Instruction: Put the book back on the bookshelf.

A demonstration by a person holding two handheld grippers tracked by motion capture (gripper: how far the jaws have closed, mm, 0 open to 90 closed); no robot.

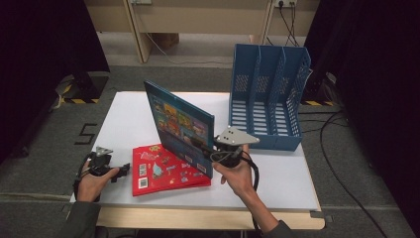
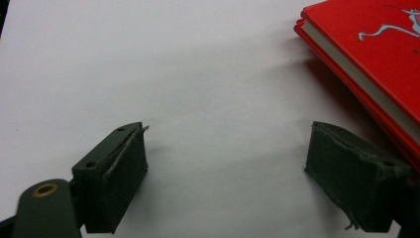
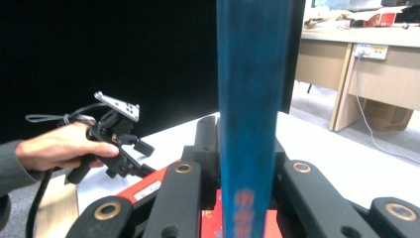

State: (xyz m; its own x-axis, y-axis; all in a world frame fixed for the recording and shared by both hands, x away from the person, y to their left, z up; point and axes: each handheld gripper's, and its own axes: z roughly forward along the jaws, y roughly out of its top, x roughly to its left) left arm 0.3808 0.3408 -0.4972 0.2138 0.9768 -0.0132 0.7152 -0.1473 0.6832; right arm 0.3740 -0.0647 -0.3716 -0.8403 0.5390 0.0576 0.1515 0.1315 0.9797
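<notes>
A blue picture book [image 1: 181,126] stands tilted on edge above the white table [image 1: 277,178], held up at its near right edge by my right gripper [image 1: 207,148], which is shut on it. In the right gripper view the book's blue edge [image 3: 251,99] rises straight between the jaws. A red book [image 1: 166,168] lies flat on the table under it. My left gripper [image 1: 124,170] rests at the table's front left, open and empty, just left of the red book [image 2: 376,54]. Its pads [image 2: 119,178] are wide apart over bare table.
A blue three-slot file rack [image 1: 267,96] stands at the back right of the table, open toward me. Dark curtains flank the table, wooden desks stand behind it, and cables [image 1: 341,168] trail on the grey floor at the right.
</notes>
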